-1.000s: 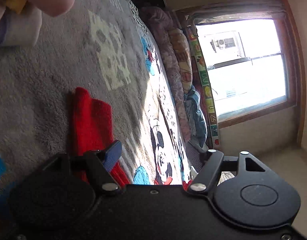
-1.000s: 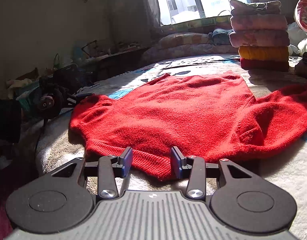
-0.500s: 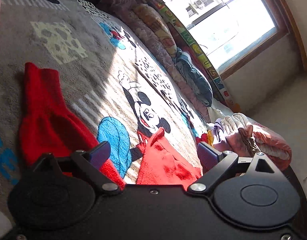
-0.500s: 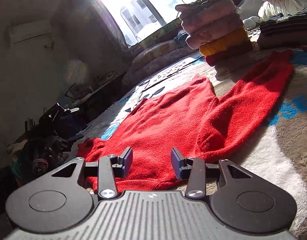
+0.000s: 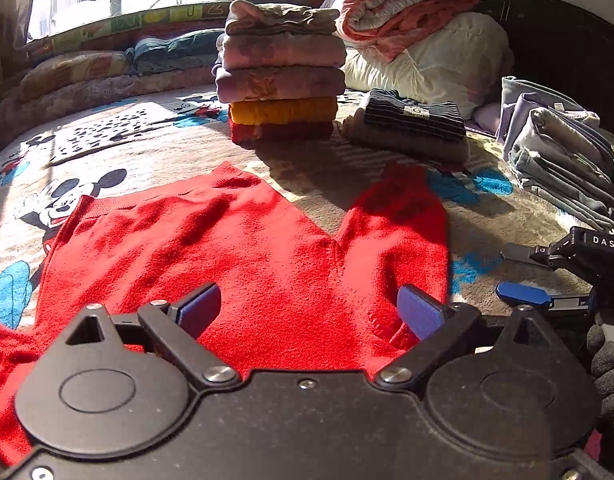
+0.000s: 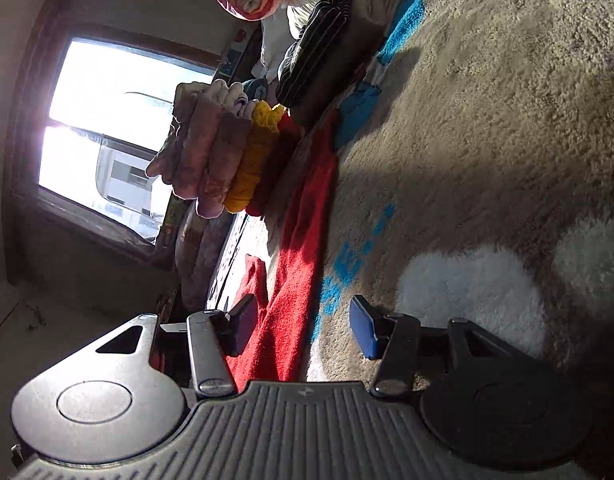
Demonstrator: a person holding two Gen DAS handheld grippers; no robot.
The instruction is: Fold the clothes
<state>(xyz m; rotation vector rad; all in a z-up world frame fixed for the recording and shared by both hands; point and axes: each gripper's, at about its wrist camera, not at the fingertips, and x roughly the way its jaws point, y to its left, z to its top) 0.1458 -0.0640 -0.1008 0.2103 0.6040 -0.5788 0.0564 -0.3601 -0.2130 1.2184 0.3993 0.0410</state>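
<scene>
**Red sweater flat on bed, both grippers spread and empty**

We see a red knit sweater (image 5: 235,248) lying spread flat on a grey-beige plush blanket with cartoon mouse prints (image 5: 107,148). Its ribbed hem points toward the window side and 1 sleeve (image 5: 403,220) angles off to the right, cuff toward the folded piles.

The left gripper (image 5: 309,306) hovers low over the near part of the sweater, its 2 blue-padded fingers (image 5: 199,310) spread wide, nothing between them. We cannot tell if the pads touch the knit.

The right gripper (image 6: 303,328) is rolled on its side, so the bed looks tilted in its view. Its fingers are parted and hold nothing; 1 pad (image 6: 363,328) sits over bare blanket, the other is just beside the sleeve edge (image 6: 295,280). In the left wrist view it shows at the right edge (image 5: 547,276), beside the sleeve, apart from it.

Behind the sweater stands a stack of 5 folded garments, pink-purple on top, yellow and dark red below (image 5: 281,76). To its right lies a dark striped folded garment on a brown one (image 5: 415,120), then a pile of grey-lilac folded clothes (image 5: 559,152). A rolled salmon-and-white quilt (image 5: 403,0) rests on a cream duvet (image 5: 427,64) at the back.
</scene>
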